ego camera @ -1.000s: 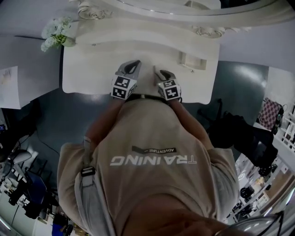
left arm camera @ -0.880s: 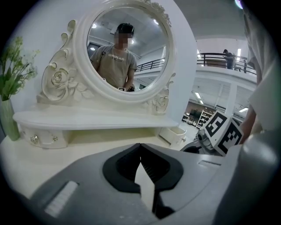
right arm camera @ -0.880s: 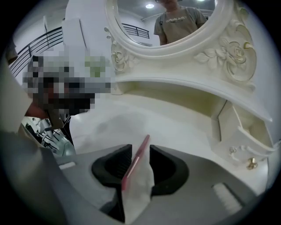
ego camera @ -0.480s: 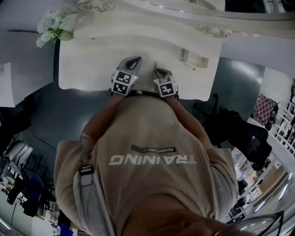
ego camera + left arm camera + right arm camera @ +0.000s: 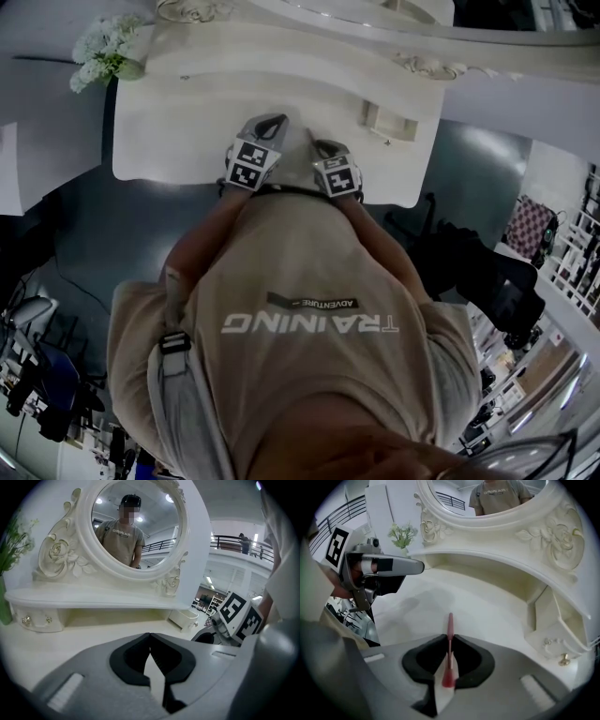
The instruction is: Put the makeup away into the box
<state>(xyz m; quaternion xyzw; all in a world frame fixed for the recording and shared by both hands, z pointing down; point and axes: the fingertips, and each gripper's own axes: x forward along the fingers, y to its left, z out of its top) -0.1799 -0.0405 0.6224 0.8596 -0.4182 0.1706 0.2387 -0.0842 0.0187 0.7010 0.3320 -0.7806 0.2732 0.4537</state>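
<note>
Grasp stage of the tidying task. My right hand-held gripper [image 5: 450, 638], whose jaws have just been closing, pinches a slim pink-red makeup pencil [image 5: 450, 621] lengthwise, so that its tip pokes out beyond the jaw tips over the white vanity bench [image 5: 487, 602]. My left hand-held gripper [image 5: 150, 637] is closed on nothing, just beside the right one. The small white open box [image 5: 391, 122] sits at the bench's back right, apart from both. Risk, as I judge it: the pencil is thin, round and held along its length, so it may slide or swing on lifting and roll off the bench edge. A tilted pencil could also catch the box rim.
</note>
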